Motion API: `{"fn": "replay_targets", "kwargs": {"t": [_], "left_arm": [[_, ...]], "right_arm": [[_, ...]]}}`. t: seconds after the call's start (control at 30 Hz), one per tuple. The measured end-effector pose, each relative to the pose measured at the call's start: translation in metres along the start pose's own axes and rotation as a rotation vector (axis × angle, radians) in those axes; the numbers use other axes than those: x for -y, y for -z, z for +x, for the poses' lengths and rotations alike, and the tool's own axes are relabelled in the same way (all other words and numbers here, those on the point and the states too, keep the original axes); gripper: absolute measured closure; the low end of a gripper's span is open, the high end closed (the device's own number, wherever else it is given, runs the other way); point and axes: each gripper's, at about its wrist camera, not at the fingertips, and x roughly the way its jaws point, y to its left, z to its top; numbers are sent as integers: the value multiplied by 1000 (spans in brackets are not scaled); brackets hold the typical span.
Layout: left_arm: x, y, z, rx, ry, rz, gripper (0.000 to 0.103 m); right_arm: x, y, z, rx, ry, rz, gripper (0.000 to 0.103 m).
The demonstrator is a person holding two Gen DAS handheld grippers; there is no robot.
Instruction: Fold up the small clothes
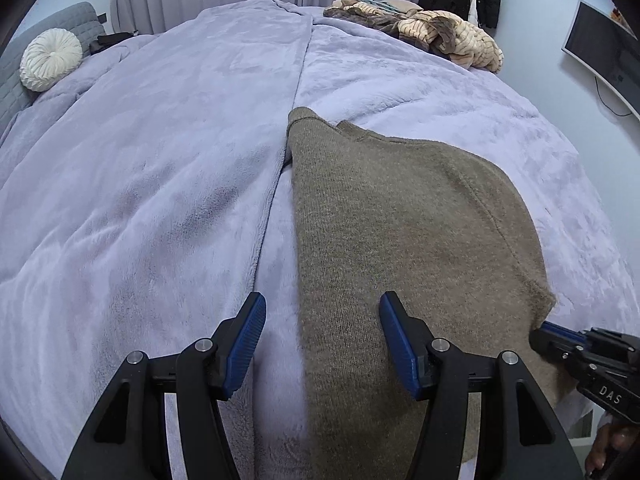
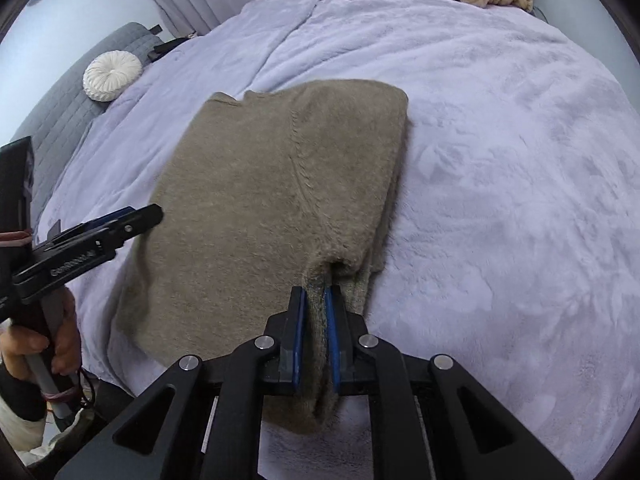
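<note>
A brown knit sweater [image 2: 280,200] lies partly folded on the lavender fleece blanket [image 2: 500,160] covering the bed, its near hem toward the person. The right tongs [image 2: 316,320] are clenched on a bunched fold of the sweater's near edge, the knit squeezed between the blue pads [image 2: 297,336]. The left tongs [image 1: 322,344] are released, spread wide just above the sweater's left edge, one finger over the blanket and the other over the knit. At the bed's far end lie a heap of striped clothes [image 1: 440,36] and a round white cushion [image 1: 50,60].
</note>
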Motion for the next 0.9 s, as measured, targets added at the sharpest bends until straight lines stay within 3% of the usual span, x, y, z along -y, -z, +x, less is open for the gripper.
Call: {"fn": "replay_targets", "kwargs": {"t": [0.13,0.43,0.9], "left_arm": [[0,5,-3,-3,5,-4,42],[3,5,-8,-19,1,7,42],[-1,-10,-22,-4,-19,17,42]], "right_arm": [[13,4,-8,11,-58,85,92],[12,-8,-37,73,-21,106,89],[-12,-33,-28,33,48,75,89]]}}
